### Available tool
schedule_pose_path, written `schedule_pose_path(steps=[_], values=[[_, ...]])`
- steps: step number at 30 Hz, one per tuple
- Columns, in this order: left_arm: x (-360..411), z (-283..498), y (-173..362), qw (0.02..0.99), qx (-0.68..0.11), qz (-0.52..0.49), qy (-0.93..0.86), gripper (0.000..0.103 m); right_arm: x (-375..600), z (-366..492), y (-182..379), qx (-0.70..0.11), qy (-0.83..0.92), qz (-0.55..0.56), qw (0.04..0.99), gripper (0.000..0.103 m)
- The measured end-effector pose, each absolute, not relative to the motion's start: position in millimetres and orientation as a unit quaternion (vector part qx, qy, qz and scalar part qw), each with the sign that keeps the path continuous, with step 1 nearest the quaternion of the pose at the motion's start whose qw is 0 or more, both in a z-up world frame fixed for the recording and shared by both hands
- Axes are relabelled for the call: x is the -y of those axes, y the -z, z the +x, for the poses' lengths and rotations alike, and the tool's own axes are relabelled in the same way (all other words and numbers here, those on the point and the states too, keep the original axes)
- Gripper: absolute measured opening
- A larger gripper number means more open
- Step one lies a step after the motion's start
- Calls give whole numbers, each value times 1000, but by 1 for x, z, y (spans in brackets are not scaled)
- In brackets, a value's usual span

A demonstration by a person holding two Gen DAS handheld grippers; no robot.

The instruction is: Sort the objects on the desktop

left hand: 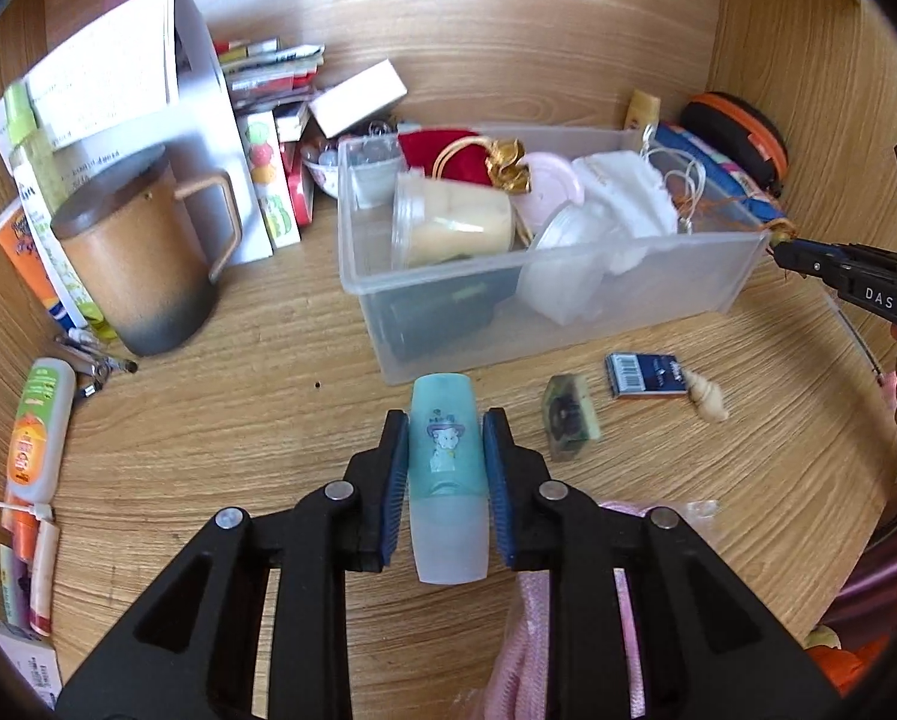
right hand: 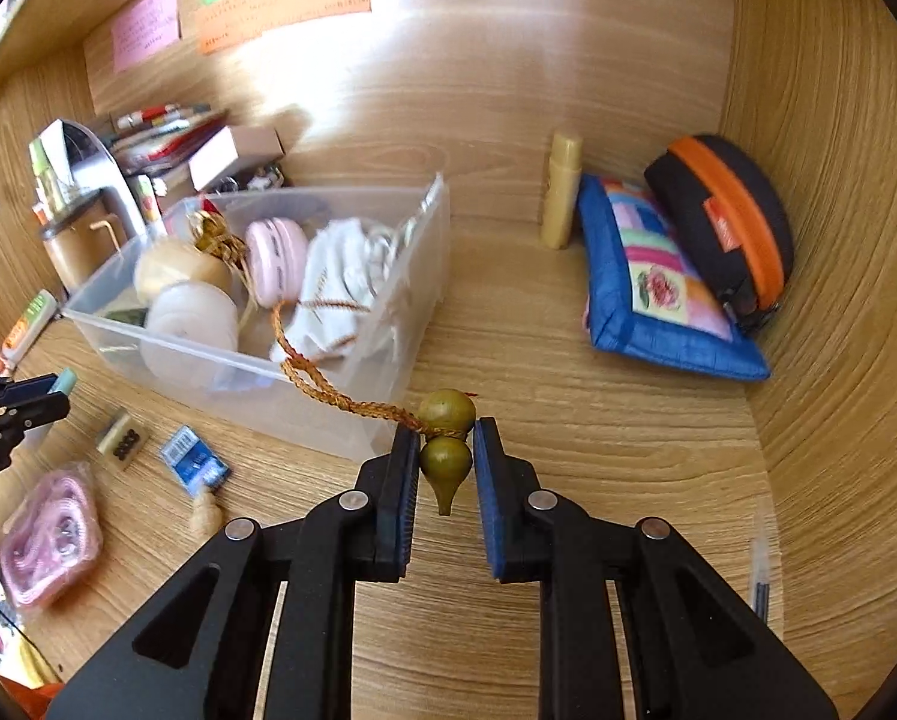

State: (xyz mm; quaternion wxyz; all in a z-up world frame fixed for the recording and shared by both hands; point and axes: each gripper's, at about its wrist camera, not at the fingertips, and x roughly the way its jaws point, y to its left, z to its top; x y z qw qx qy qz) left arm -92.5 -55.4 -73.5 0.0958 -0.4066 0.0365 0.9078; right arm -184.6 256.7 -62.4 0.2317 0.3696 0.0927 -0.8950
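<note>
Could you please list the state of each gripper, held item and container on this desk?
Left gripper: shut on teal plastic bottle.
Right gripper: shut on green gourd charm.
Clear plastic bin: open, partly filled.
Brown ceramic mug: lidded, upright.

light wood-grain desk, matching wooden back wall, coloured paper notes stuck on it, bright daylight patch

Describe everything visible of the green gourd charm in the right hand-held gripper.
The gourd charm is a small olive-green, glossy double bulb with a pointed stem facing the camera. The right hand-held gripper is shut on its waist. A braided orange-brown cord runs from it over the rim of the clear plastic bin.
</note>
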Motion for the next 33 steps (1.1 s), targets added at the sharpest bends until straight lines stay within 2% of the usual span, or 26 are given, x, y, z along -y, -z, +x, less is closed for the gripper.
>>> schedule_pose_path(steps=[11, 22, 33], values=[[62, -102, 43, 104, -23, -369, -923, 24, -244, -165, 28, -104, 906, 326, 250, 16], [54, -122, 15, 123, -24, -336, -933, 24, -217, -170, 20, -105, 903, 314, 275, 16], [39, -142, 9, 143, -35, -331, -932, 24, -196, -177, 18, -108, 898, 309, 293, 16]])
